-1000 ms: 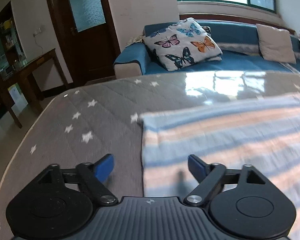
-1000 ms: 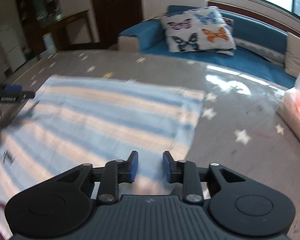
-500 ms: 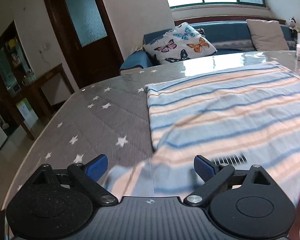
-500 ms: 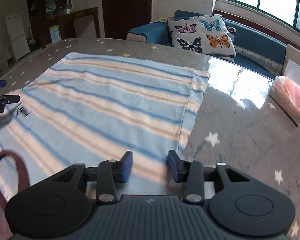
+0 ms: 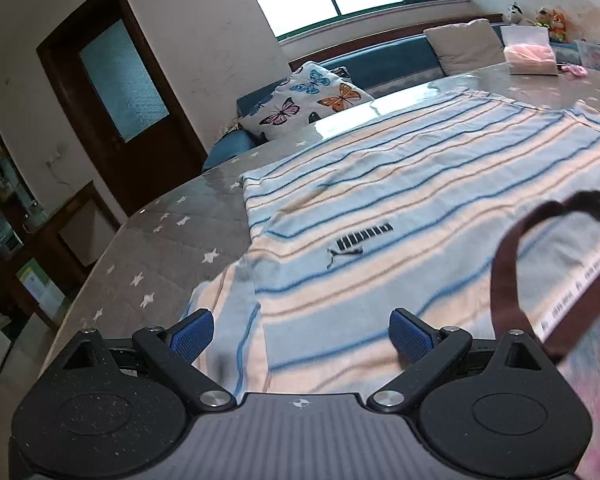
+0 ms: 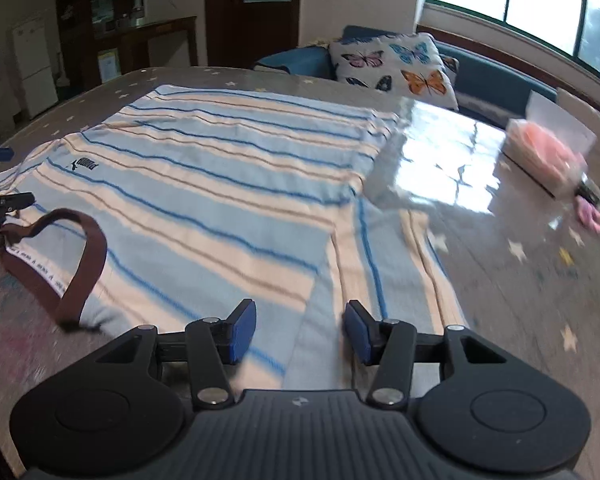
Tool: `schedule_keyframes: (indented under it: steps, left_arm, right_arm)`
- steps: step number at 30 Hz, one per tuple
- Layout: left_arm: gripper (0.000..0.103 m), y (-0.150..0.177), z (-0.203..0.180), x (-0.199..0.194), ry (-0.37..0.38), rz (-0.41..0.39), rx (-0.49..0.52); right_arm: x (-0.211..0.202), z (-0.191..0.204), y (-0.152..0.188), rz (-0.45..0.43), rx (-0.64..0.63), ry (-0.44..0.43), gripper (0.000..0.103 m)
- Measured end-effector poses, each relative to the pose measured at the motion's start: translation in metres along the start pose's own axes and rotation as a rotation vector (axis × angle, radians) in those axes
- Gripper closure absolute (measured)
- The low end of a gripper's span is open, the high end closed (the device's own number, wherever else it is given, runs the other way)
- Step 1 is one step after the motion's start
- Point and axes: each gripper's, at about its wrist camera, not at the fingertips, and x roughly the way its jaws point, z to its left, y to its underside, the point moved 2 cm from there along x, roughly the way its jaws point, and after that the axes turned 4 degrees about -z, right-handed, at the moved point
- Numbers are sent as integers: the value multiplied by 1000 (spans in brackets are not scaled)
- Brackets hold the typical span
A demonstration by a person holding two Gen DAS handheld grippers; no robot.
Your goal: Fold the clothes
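Observation:
A light-blue, peach and blue striped T-shirt (image 5: 380, 208) (image 6: 220, 168) lies flat on the grey star-patterned table (image 6: 508, 288), with its brown collar (image 5: 508, 264) (image 6: 88, 256) at the near end. My left gripper (image 5: 300, 334) stands wide open just above the left sleeve (image 5: 228, 312) and shoulder, with cloth below its jaws and none pinched. My right gripper (image 6: 301, 330) hovers over the seam of the right sleeve (image 6: 392, 264). Its jaws are opening, and nothing is clamped between the pads.
A clear pack with pink contents (image 6: 548, 152) (image 5: 530, 54) and pink hair ties (image 6: 592, 216) sit at the table's far right. Behind the table is a blue sofa with a butterfly pillow (image 6: 396, 64) (image 5: 304, 100). The table's left edge runs close to the left sleeve.
Both grippers have drawn back from the shirt's far part to its collar end, so the sleeves and collar now show. The right jaws have spread wider. The left view has rolled.

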Motion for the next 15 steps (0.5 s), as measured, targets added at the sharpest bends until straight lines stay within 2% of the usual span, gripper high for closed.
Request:
schedule_keyframes:
  steps: [8,12,15]
  left_arm:
    - [6,9,17,-12,10,17,-11]
    - [6,-2,21,-22,26,-25,-40]
    - [6,-16,15,-20,40,-50,-72]
  right_arm:
    - [-22,7,3,39,-13,25,52]
    - [-26,28,-13,-12,-39,-46,52]
    - [-14,50,-30,-47,-85,-97,52]
